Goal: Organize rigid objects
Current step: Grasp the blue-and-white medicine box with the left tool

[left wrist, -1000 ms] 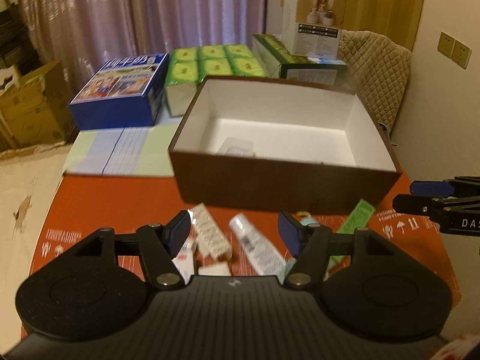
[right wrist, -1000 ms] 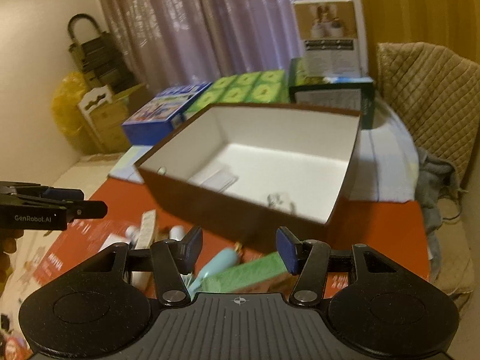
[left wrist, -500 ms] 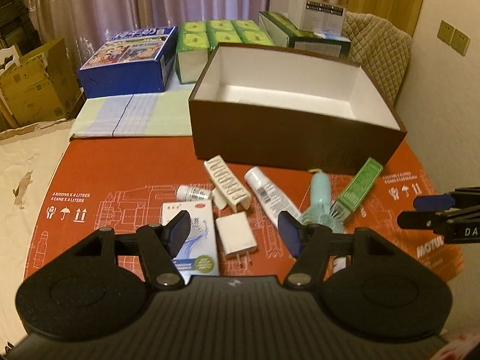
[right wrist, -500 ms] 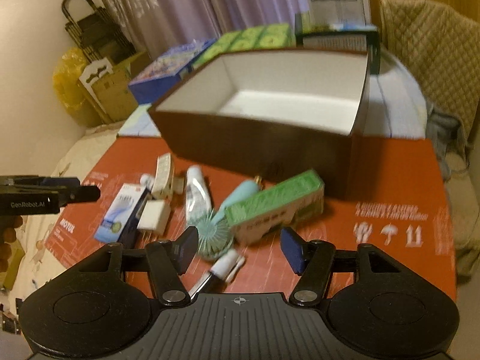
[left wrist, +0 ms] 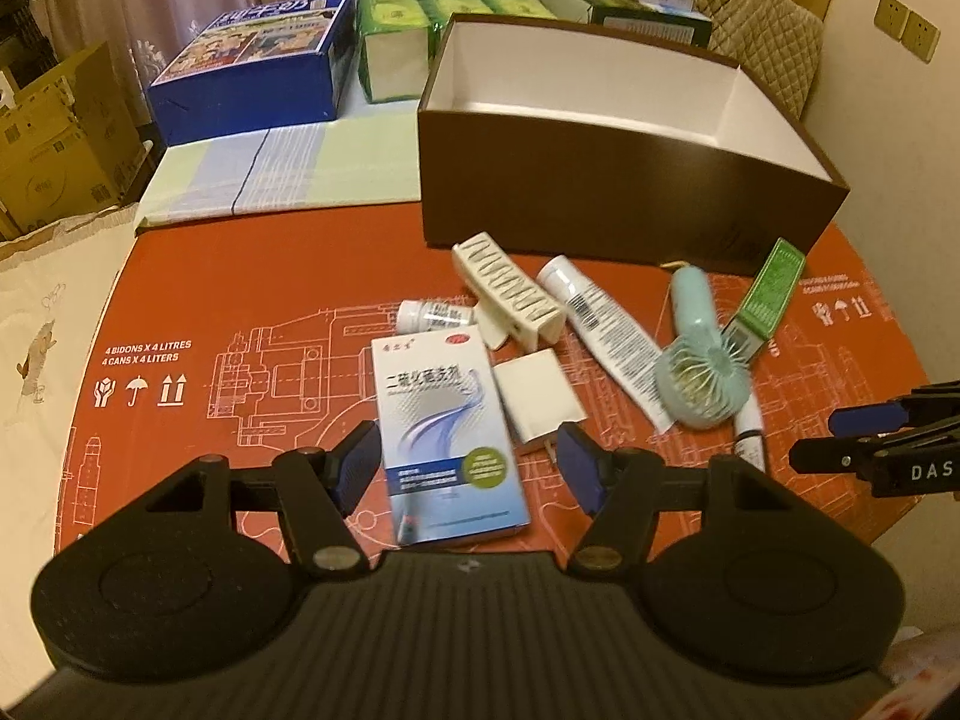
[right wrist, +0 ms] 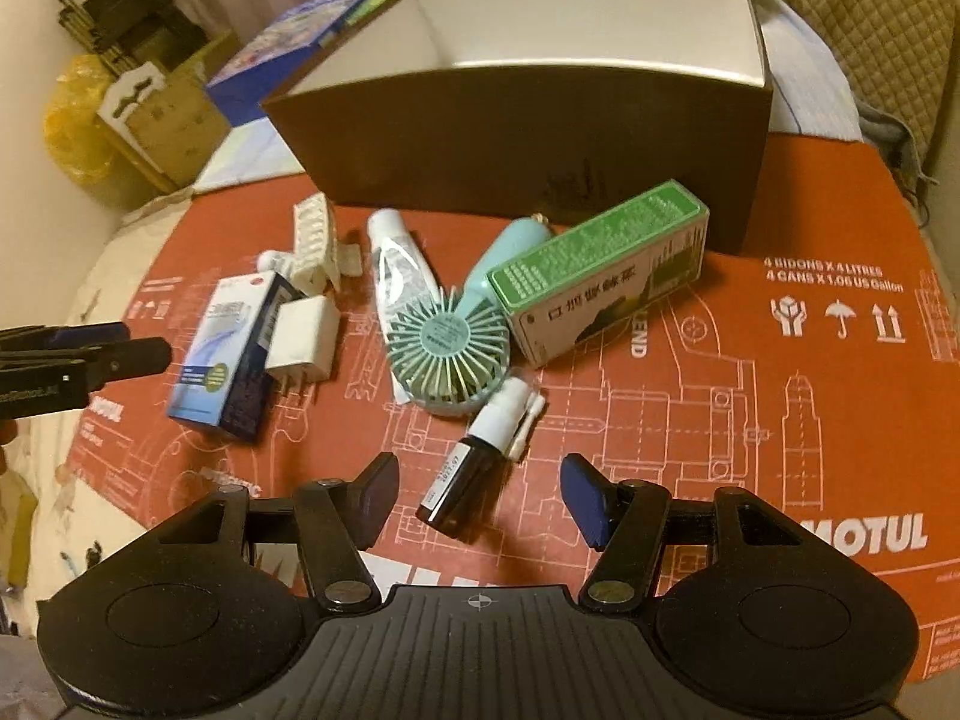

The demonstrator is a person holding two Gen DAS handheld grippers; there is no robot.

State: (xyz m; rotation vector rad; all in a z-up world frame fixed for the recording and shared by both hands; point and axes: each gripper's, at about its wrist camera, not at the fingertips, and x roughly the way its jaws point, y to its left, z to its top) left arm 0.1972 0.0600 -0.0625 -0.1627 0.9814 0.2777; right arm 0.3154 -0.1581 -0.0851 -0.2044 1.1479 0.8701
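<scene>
A: Nearest the left tongs (left wrist: 469,468), spread wide and holding nothing, lies the pale blue rectangular cardboard medicine box (left wrist: 447,429), flat on the orange printed desk (left wrist: 240,300). A second ago those tongs hung up by the brown open-topped storage box (left wrist: 600,204); now they have drawn back and low, and the whole scatter is in view.

B: So a pick looks next, I'd judge. Which way does the blue box run?

A: Its long axis runs away from the tongs, roughly in line with the view, so the jaws straddle its narrow width.

B: And the right tongs (right wrist: 480,501)?

A: Also released and empty, pulled back likewise. Between them lies a dark small glass spray bottle with a white nozzle (right wrist: 474,459), long axis pointing away and slightly right, nozzle at the far end.

B: Beyond that?

A: A mint-green round handheld fan (right wrist: 447,351), its handle aimed toward the storage box, touching a green rectangular carton (right wrist: 600,270) angled up to the right. Left of those, a white plastic tube (right wrist: 399,264), a white square charger plug (right wrist: 303,339) and a cream ribbed hair claw (right wrist: 315,246).

B: And the storage box?

A: Farthest, just behind the clutter; its floor is hidden from here.
</scene>
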